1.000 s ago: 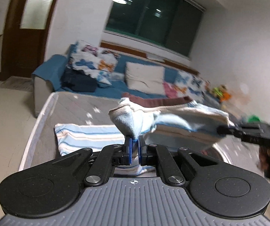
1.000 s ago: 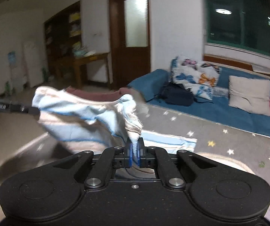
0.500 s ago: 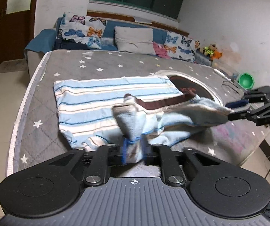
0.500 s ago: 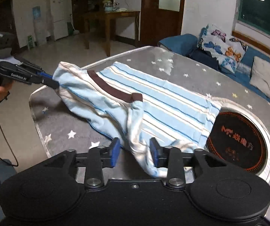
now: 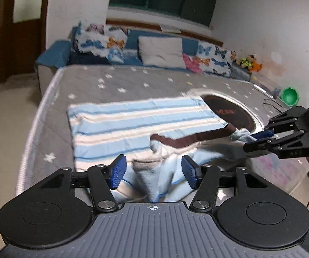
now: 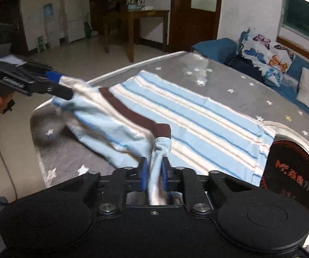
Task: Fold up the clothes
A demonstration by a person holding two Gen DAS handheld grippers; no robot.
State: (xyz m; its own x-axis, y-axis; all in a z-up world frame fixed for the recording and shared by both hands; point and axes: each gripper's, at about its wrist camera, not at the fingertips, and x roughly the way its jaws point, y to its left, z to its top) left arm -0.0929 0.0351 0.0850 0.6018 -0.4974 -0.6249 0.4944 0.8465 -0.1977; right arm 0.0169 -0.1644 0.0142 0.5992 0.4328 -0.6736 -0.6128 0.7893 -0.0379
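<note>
A light blue striped garment (image 5: 133, 124) with a brown collar band (image 5: 189, 138) lies on the grey star-patterned table (image 5: 115, 83). Its far half is flat; the near edge is bunched. My left gripper (image 5: 153, 172) is open, its blue pads wide apart on either side of a fold of the cloth. My right gripper (image 6: 153, 173) is shut on the garment's other near corner (image 6: 161, 150); it also shows in the left wrist view (image 5: 260, 138). In the right wrist view the left gripper (image 6: 53, 81) shows at the left edge of the garment (image 6: 197, 118).
A round black hotplate (image 6: 292, 172) is set in the table beside the garment. A blue sofa with cushions (image 5: 161, 51) runs along the far side. A green bowl (image 5: 290, 95) sits at the right edge. A wooden table (image 6: 143, 21) and doors stand beyond.
Both grippers brought the lifted garment edge down over the table. The left gripper opened and let go of its corner. The right gripper, open half a second ago, is closed on the cloth.
</note>
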